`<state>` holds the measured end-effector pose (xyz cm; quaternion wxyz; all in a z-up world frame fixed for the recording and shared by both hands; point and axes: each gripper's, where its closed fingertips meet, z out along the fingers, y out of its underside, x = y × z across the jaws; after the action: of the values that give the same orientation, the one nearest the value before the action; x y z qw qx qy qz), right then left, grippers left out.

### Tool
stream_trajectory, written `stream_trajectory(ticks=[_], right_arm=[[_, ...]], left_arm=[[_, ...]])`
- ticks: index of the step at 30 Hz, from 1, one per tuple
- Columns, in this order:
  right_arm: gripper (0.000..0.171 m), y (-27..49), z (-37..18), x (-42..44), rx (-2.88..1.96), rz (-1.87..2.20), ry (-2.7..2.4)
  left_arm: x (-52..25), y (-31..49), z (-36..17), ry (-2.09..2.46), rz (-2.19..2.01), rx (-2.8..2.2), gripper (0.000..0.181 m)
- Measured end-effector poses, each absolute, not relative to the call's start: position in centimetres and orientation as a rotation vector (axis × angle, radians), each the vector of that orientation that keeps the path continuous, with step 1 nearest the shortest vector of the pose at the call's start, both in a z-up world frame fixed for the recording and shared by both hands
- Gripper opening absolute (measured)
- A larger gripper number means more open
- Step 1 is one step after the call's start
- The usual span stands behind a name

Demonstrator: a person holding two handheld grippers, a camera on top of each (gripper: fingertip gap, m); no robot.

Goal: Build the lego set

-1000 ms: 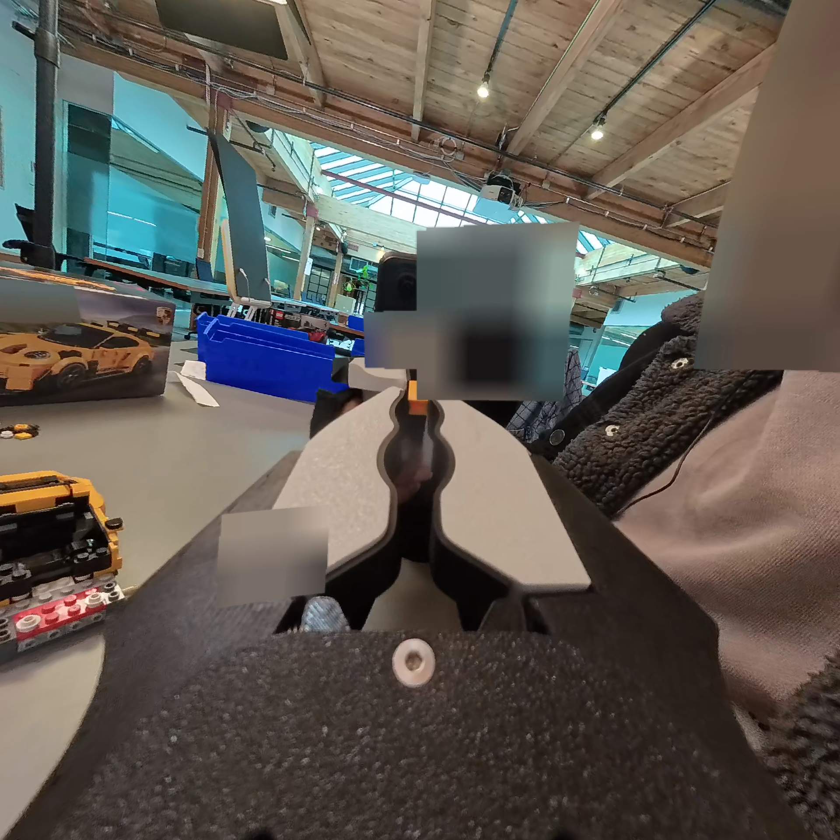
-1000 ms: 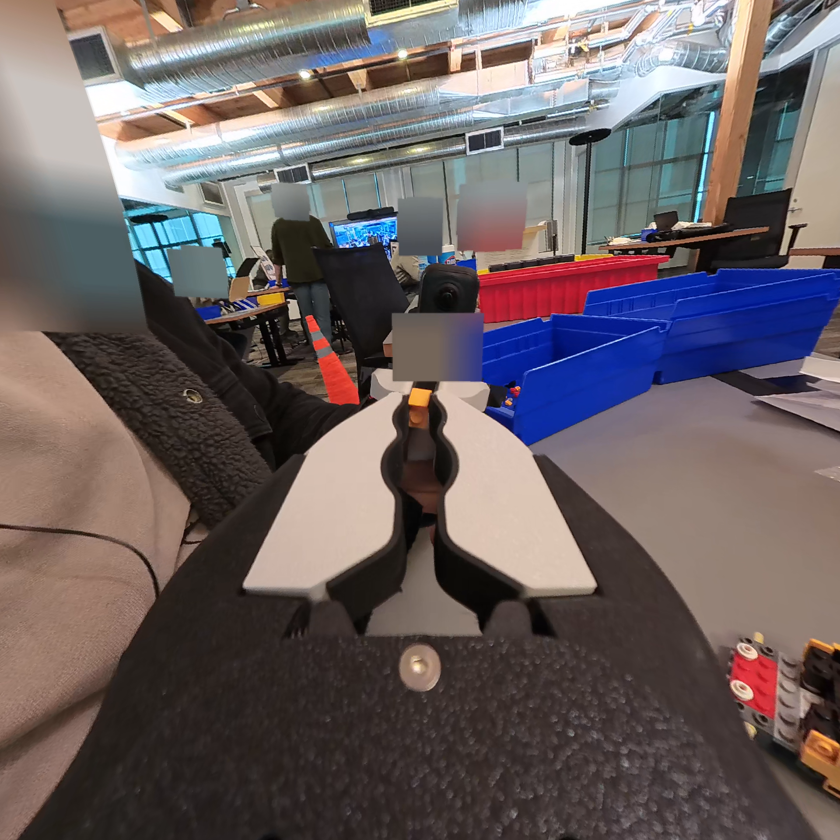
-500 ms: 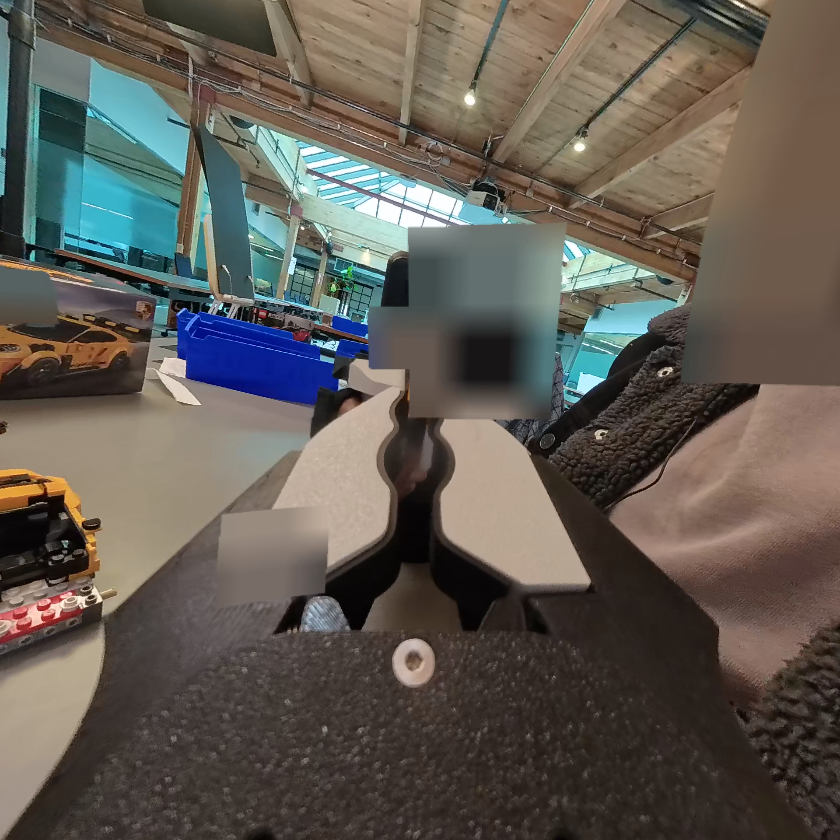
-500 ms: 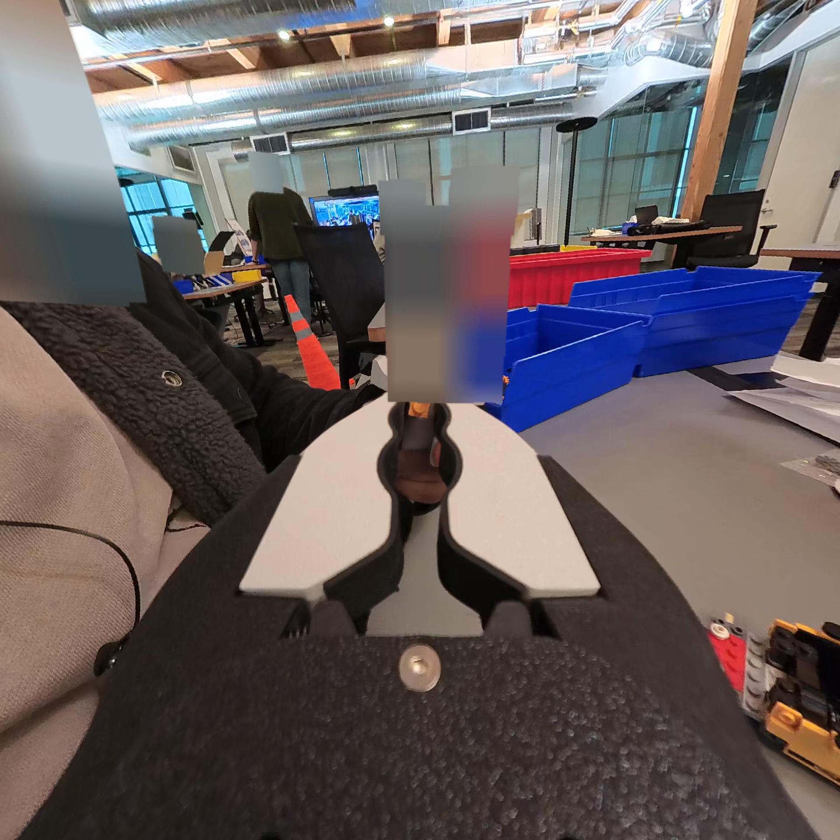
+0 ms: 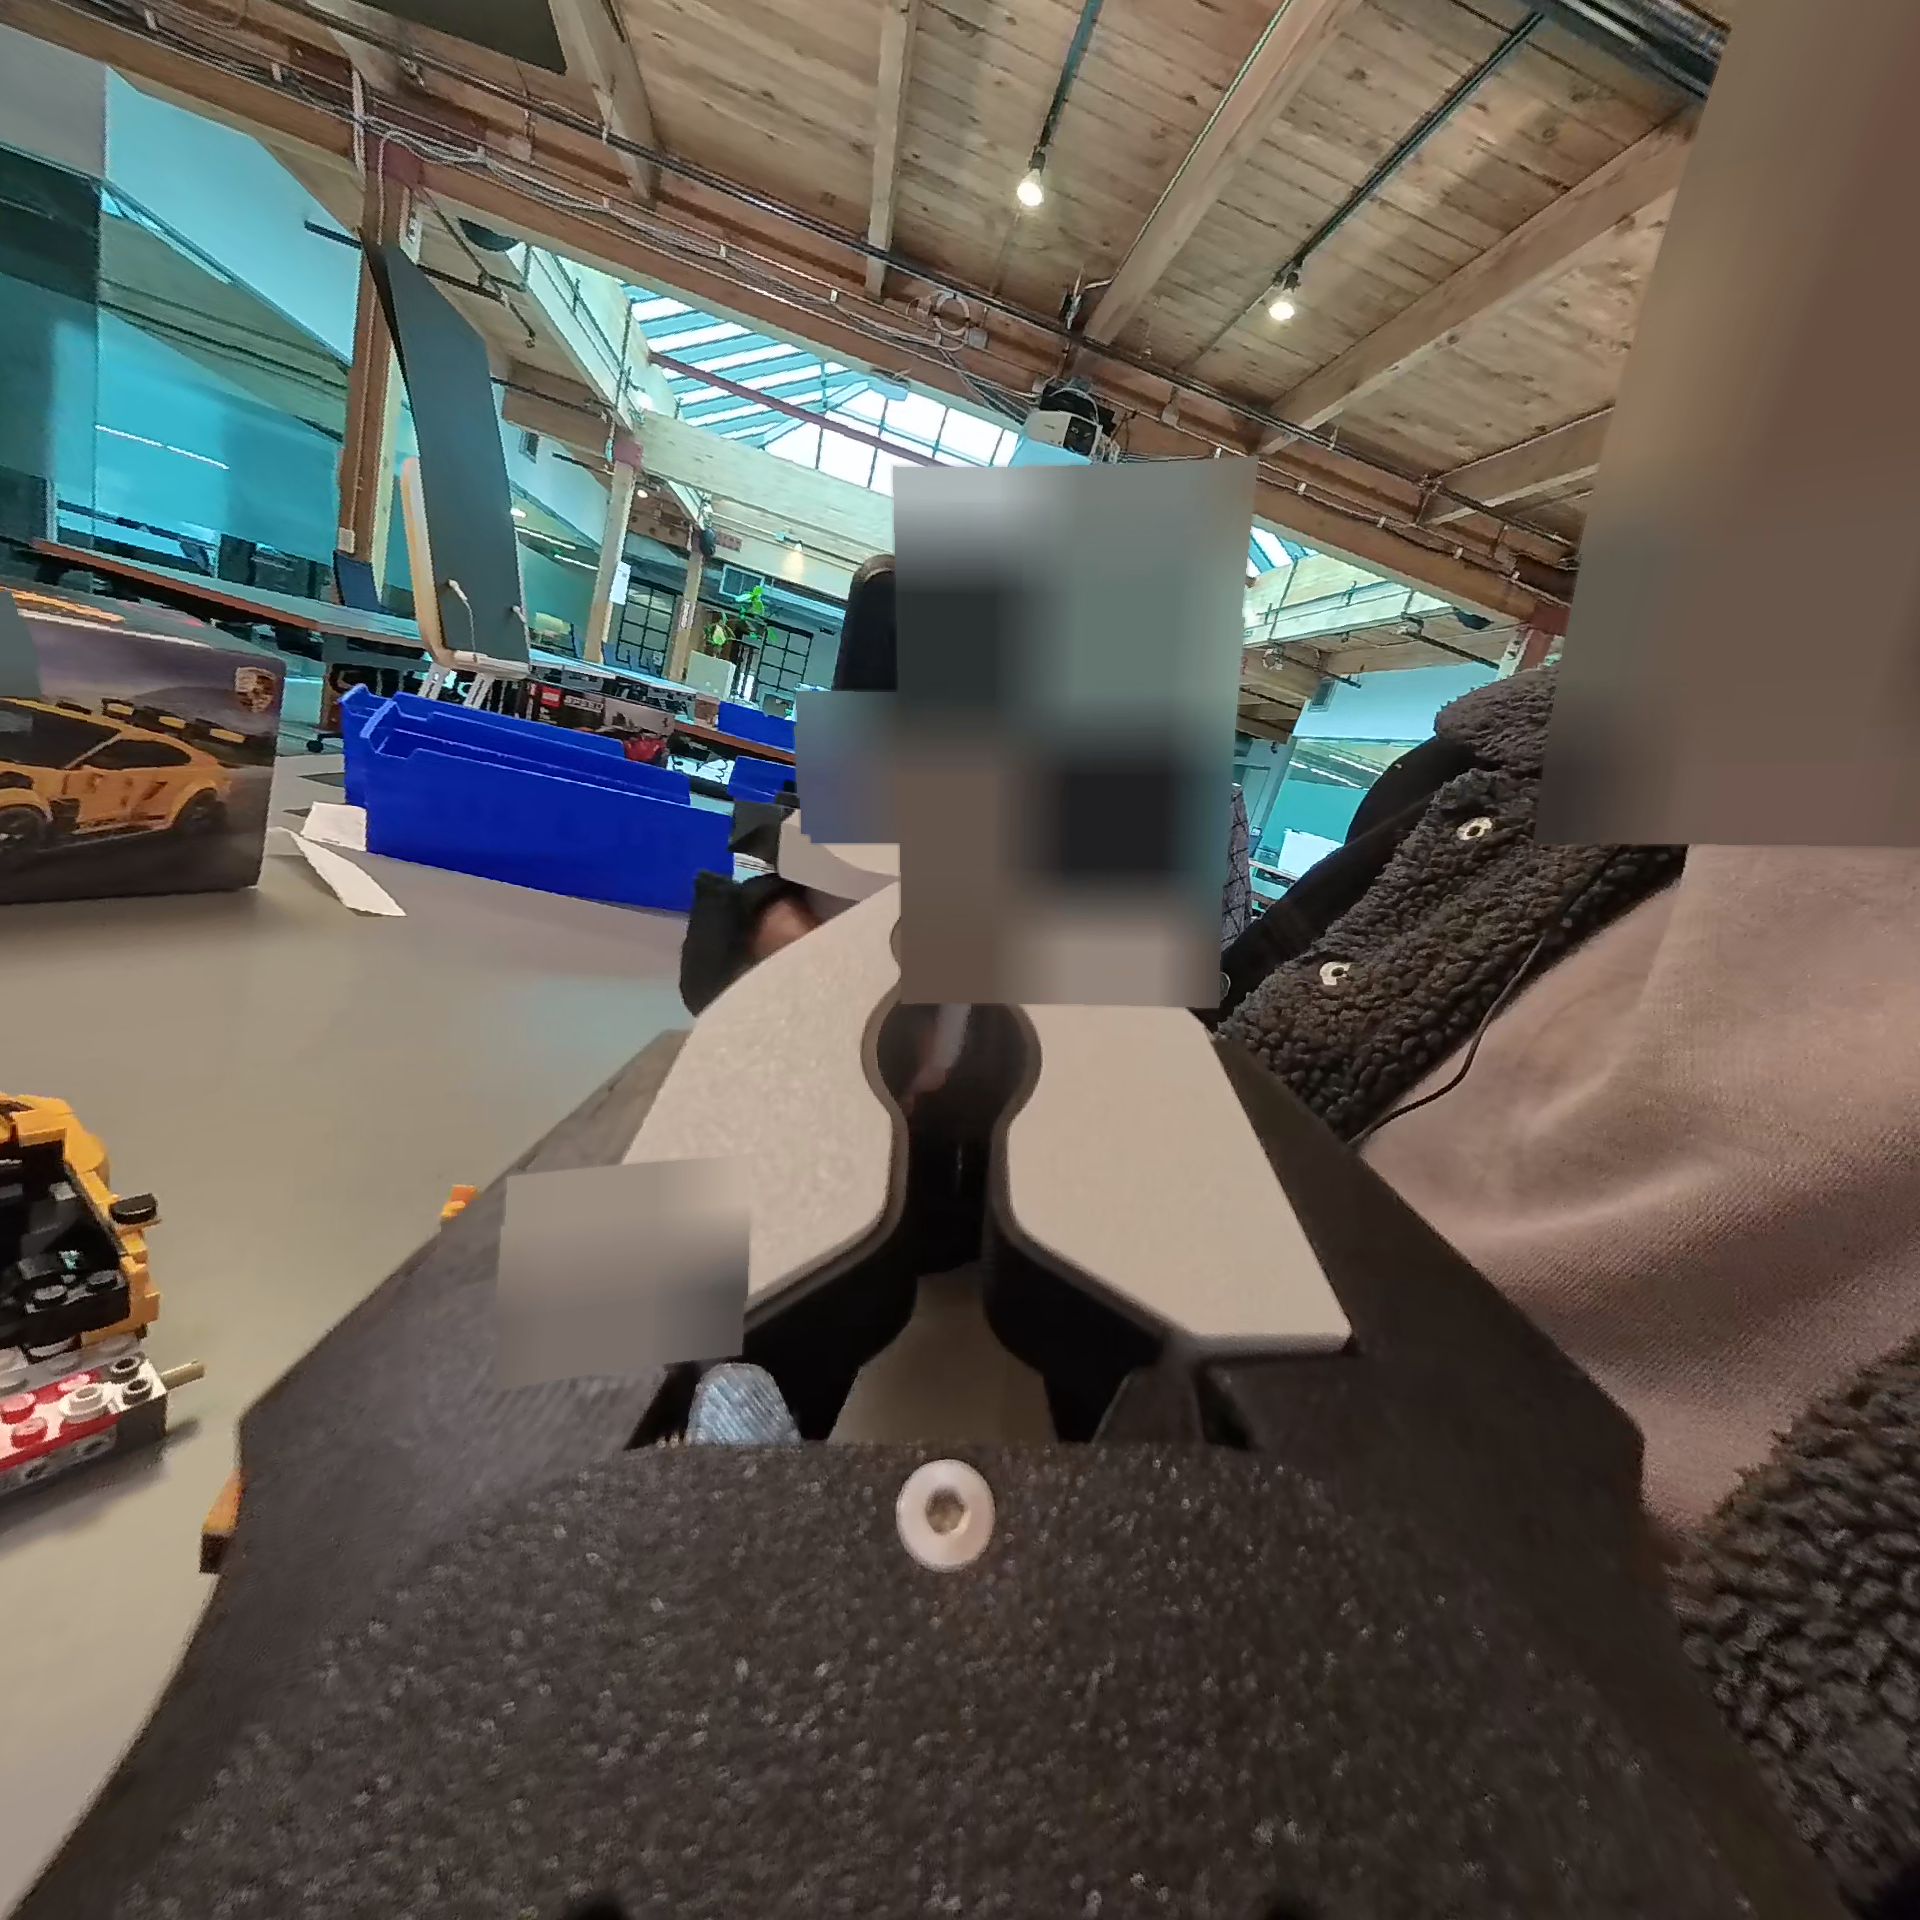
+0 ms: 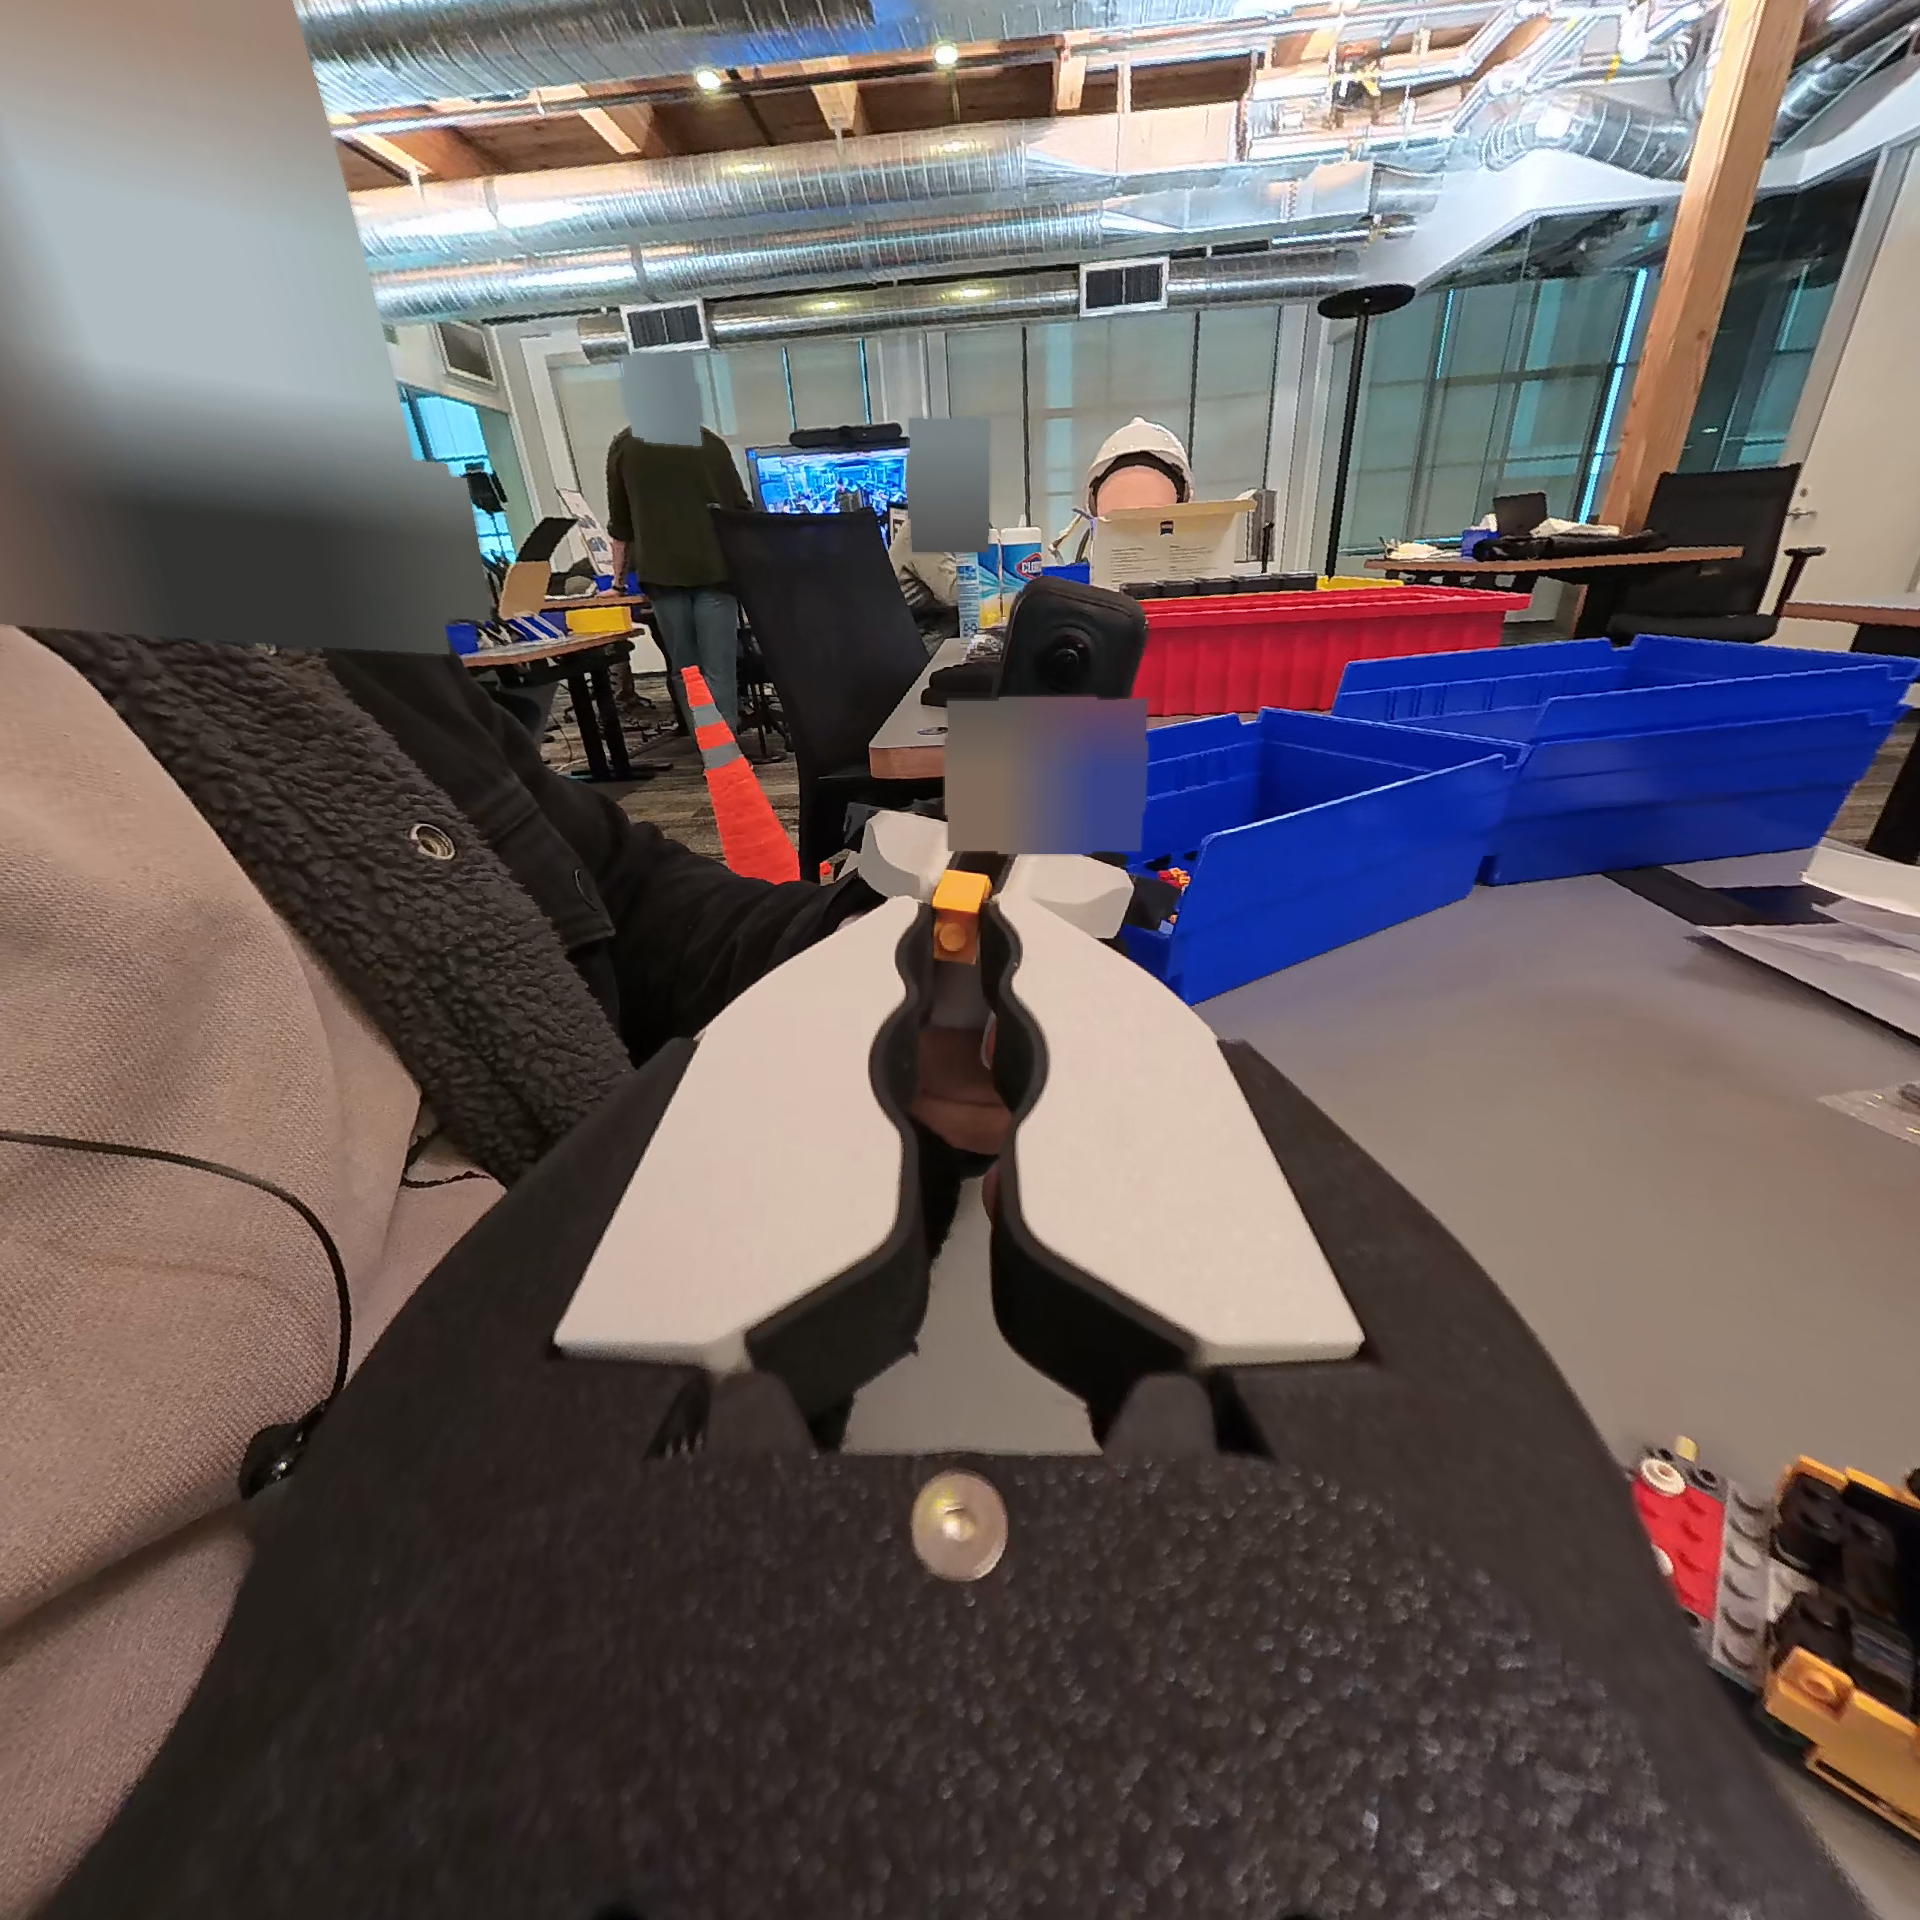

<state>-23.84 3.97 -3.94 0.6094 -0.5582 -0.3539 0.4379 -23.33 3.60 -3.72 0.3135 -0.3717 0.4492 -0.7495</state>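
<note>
My two grippers face each other tip to tip above the table, in front of the person's chest. In the right wrist view my right gripper [image 6: 958,916] is shut on a small orange lego piece [image 6: 956,935]. The white fingertips [image 6: 899,864] of my left gripper close on the same orange piece from the far side. In the left wrist view my left gripper [image 5: 951,1023] has its jaws nearly together, and a blurred patch hides its tips. The part-built yellow and black lego car [image 5: 62,1247] stands on the grey table [image 5: 343,1039]; it also shows in the right wrist view [image 6: 1808,1590].
The set's box [image 5: 135,758] and blue bins [image 5: 540,800] stand at the far side. More blue bins [image 6: 1330,821], a red bin [image 6: 1320,644] and paper sheets [image 6: 1849,925] lie beyond. A loose orange piece [image 5: 454,1203] lies by my left gripper. The person's jacket is close behind both grippers. Only a small space, under 4 cm, lies between the two pairs of fingers.
Both grippers have stayed shut and tip to tip on the orange piece. The pair has shifted slightly, so the car sits nearer the edge of the left wrist view.
</note>
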Motion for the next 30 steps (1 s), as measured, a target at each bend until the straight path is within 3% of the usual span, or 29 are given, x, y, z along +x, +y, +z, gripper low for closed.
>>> stream_trajectory(ticks=[30], right_arm=[[0.008,4.04,-3.78,-23.79,-1.286,1.023,-0.789]], left_arm=[[-23.26,3.67,-3.62,1.201,-1.669,-0.881,0.008]])
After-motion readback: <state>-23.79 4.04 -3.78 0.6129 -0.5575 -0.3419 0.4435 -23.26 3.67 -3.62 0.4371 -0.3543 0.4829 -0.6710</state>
